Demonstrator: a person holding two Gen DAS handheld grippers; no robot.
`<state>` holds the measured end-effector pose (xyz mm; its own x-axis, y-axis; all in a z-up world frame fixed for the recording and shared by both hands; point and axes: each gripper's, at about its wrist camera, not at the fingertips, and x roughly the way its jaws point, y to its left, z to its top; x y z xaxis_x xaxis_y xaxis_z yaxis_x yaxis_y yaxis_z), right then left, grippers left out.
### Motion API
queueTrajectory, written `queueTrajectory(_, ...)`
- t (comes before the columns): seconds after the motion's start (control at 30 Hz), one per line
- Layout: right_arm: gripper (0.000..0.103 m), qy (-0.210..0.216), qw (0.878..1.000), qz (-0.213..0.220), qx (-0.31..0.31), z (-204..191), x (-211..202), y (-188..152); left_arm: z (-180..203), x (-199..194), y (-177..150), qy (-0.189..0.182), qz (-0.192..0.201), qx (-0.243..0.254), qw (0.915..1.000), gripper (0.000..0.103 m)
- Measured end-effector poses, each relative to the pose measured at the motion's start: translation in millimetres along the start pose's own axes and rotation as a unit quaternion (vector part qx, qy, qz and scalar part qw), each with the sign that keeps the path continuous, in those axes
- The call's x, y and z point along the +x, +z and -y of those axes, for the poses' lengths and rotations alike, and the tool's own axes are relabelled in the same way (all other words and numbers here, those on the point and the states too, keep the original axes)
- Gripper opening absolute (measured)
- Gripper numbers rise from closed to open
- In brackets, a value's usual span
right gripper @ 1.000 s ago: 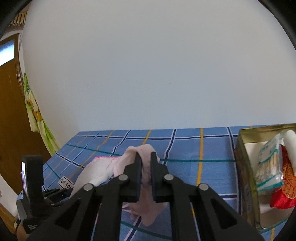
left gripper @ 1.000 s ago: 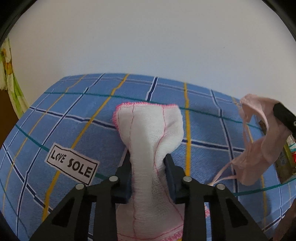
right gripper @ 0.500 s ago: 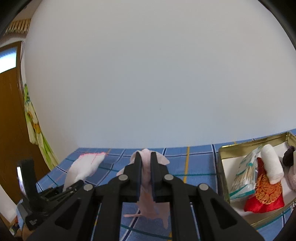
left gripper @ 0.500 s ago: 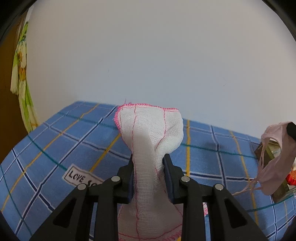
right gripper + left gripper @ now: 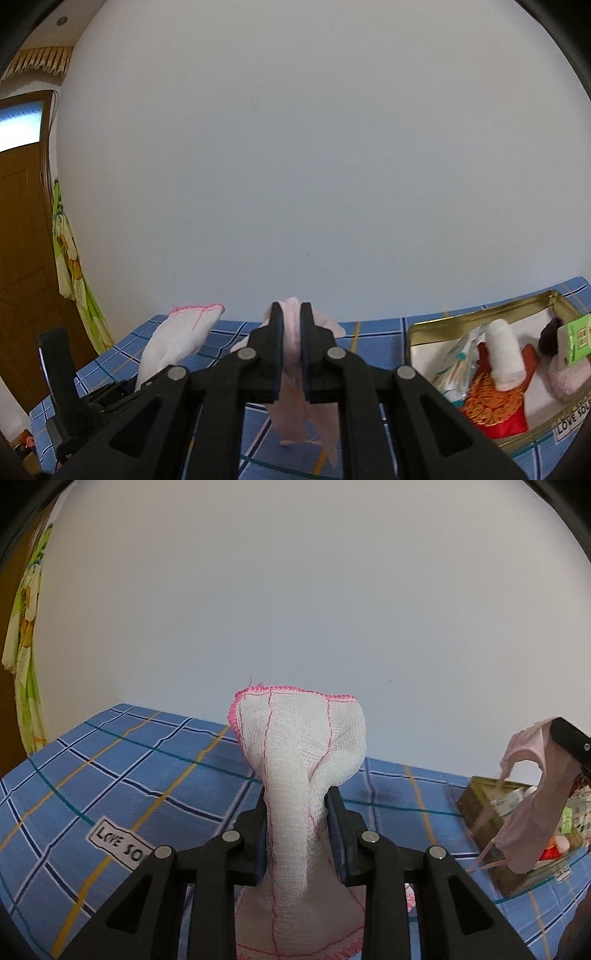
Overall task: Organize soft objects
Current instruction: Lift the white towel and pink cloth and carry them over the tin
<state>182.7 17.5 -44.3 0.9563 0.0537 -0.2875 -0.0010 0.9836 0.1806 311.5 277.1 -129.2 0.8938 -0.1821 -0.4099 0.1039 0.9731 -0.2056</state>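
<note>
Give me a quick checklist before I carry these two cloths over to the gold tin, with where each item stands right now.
1. Left hand-held gripper shut on the white gauze cloth: ok.
2. Right hand-held gripper shut on the pink cloth: ok.
3. Both cloths lifted off the blue plaid cover: pink cloth ok; the gauze cloth's lower end is hidden behind the gripper, cannot tell.
4. Gold tin open on top: ok.
5. Free room in the tin: partly filled with a white roll, a red embroidered pouch and other items; cannot tell whether both cloths fit.
6. Pink cloth's strings clear of the tin rim: cannot tell.
</note>
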Motion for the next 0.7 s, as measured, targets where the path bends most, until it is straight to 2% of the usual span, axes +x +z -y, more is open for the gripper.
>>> queueTrajectory(0.13,0.007,-0.006,1.0,0.011,0.0,11.7,-10.3,4.5,16.6,-8.7,0.6,-0.016,0.018,0.011,0.9997,0.03)
queueTrajectory(0.33,0.007,-0.016,1.0,0.027,0.001,26.3,-24.6,14.1,49.3,-17.6,0.0,-0.018,0.035,0.052,0.9978,0.03)
queueTrajectory(0.47,0.008,-0.025,0.999,0.035,0.004,42.9,-34.4,19.5,65.9,-17.3,-0.9,-0.04,0.03,0.045,0.9977,0.03)
queueTrajectory(0.7,0.008,-0.033,0.997,0.064,0.015,72.1,-58.4,39.1,96.0,-19.9,5.1,-0.066,0.046,0.05,0.9955,0.03)
